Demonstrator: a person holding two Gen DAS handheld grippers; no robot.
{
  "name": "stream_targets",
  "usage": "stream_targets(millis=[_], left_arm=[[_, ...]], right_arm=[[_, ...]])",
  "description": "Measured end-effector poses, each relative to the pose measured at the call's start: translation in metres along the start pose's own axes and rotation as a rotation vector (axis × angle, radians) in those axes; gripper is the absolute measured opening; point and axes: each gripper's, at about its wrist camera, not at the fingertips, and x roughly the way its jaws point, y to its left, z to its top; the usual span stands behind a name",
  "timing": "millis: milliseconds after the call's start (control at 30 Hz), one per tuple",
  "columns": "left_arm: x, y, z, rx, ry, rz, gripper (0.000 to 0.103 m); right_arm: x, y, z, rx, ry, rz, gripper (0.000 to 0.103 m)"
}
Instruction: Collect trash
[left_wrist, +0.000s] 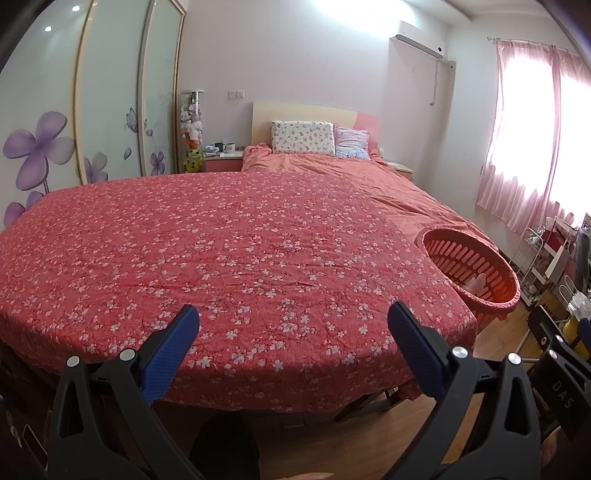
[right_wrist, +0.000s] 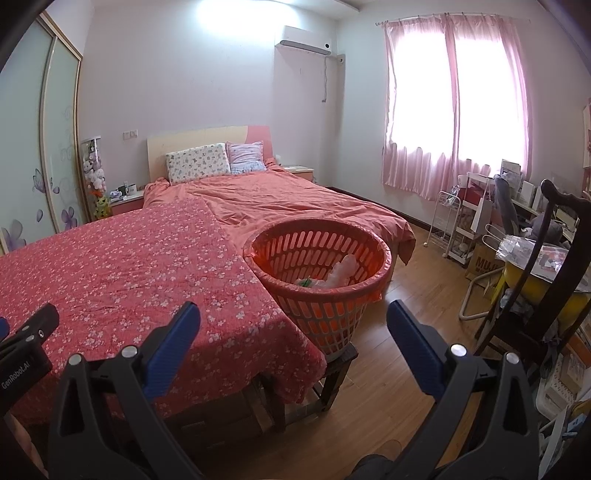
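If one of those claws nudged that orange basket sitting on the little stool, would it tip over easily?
Probably, yes. The orange slotted basket looks like thin plastic holding only a few bits of crumpled wrapping, so it is likely light. It narrows toward its base and perches on a small wooden stool, so a sideways push could slide or topple it.

A home bedroom: a bed (right_wrist: 280, 206) with 2 pillows (right_wrist: 197, 162) against a headboard, a sliding wardrobe (left_wrist: 110, 110) printed with purple flowers, pink curtains (right_wrist: 454, 110) over a bright window, an air conditioner (right_wrist: 304, 42) on the wall and wooden flooring (right_wrist: 399, 354).
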Motion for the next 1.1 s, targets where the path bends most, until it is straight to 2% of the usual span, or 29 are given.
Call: stream_targets(millis=[1100], left_arm=[[-0.0006,0.0006,-0.0009,-0.01,0.012,0.003,0.101]], right_arm=[[0.0012,0.0008,-0.0026,-0.001,0.009,0.004,0.099]])
